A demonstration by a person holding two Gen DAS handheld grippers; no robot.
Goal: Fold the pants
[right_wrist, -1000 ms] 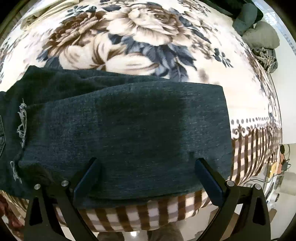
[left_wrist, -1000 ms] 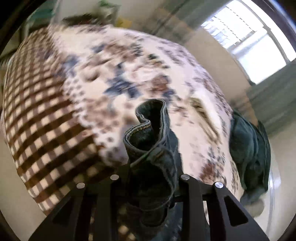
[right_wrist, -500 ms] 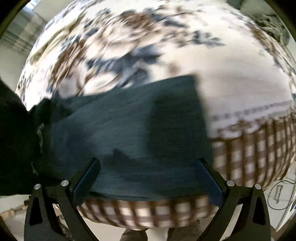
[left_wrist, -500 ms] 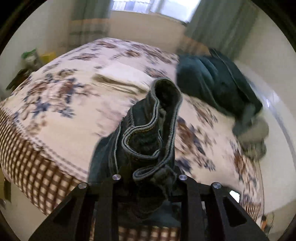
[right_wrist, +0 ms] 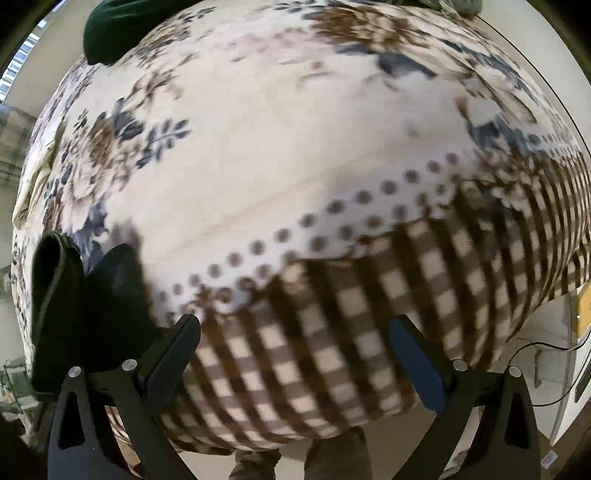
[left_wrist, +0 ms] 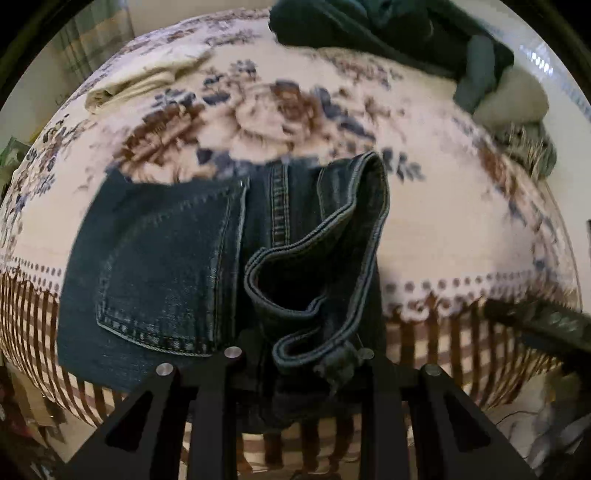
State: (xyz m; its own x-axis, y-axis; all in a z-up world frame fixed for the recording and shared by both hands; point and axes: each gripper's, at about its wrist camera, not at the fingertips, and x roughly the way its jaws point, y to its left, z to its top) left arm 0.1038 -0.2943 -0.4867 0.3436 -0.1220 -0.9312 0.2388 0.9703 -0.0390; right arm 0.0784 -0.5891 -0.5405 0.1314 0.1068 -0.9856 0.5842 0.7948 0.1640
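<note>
Left gripper (left_wrist: 295,354): held low at the near edge of the bed, pointing across it toward the far side. Jaws drawn close and clamped on a bunched fold of the jeans' waistband (left_wrist: 325,258), which stands up in a looped ridge between the fingers (left_wrist: 218,391).

Jeans (left_wrist: 155,266): dark blue denim, lying on the bed's floral blanket (left_wrist: 461,236) near its front edge, partly over the brown checked border. A back pocket with pale stitching faces up, left of the lifted waistband. A double-stitched seam runs away from the gripper toward the middle of the bed; the long axis cannot be told, since the rest of the garment is folded under or hidden.

Right gripper (right_wrist: 295,354): held above the bed's front edge, angled toward the checked border (right_wrist: 332,332) and dotted trim. Jaws spread wide, nothing between them. The dark denim (right_wrist: 74,302) shows only at the left edge of this view, just beside the left finger (right_wrist: 173,347).

Other items on the bed: a folded cream cloth (left_wrist: 140,81) at the far left; a heap of dark green clothing (left_wrist: 388,26) at the far side; a grey-beige bundle (left_wrist: 517,99) beside that heap.
</note>
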